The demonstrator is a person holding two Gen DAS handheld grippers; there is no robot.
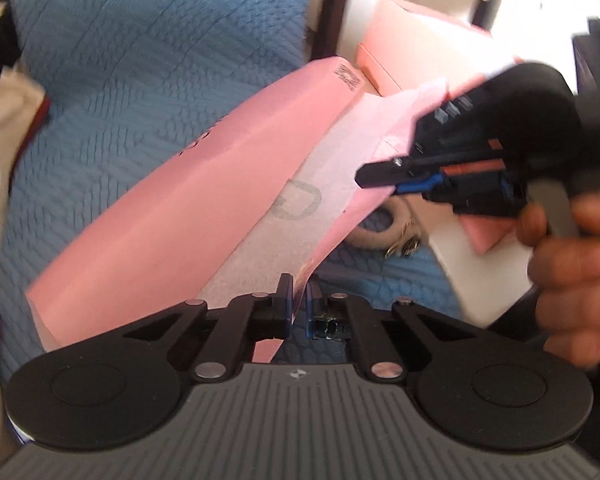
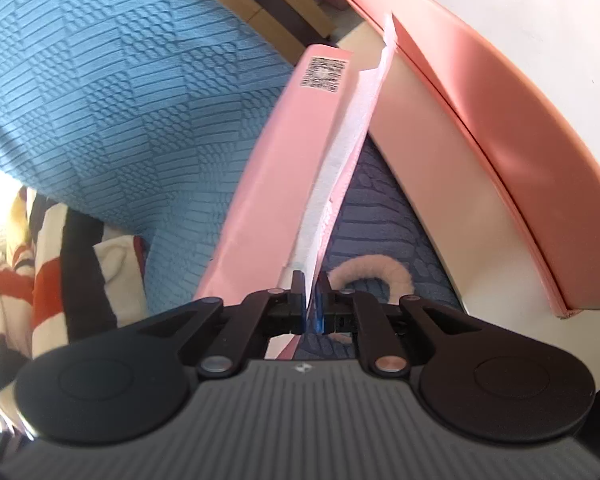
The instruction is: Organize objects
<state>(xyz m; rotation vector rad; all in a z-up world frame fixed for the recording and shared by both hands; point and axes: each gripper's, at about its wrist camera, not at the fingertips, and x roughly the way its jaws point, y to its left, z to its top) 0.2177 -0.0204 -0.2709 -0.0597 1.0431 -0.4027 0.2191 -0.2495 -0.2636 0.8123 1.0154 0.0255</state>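
I have both tools on the same pink box, one at each end of its near wall, and I judge that is so it stays level while I carry it. My left tool is pinched tight on the thin wall edge, with the white tissue paper that lines the inside caught between the fingers too. My right tool is clamped the same way on the wall and paper at its end; in the left wrist view I can see it coming in from the right, held by my right hand.

The box hangs tilted above the blue quilted bedspread, not resting flat on it. Its outer side carries a printed label near the far corner. Inside I can only make out the tissue paper, which bears a faint grey logo; whether anything lies under the paper I cannot tell.

Just beside it, to the right, sits a second pink piece with a pale inner face, probably the matching lid or base, lying partly on the bed. Below the held box, on the bedspread, lies a fuzzy pinkish ring, maybe a hair tie or earmuff band; next to it the left view shows small metallic bits, too blurred to name. A striped cloth is heaped at the left edge of the bed.

My guess is the box is meant to be joined with the other pink piece.
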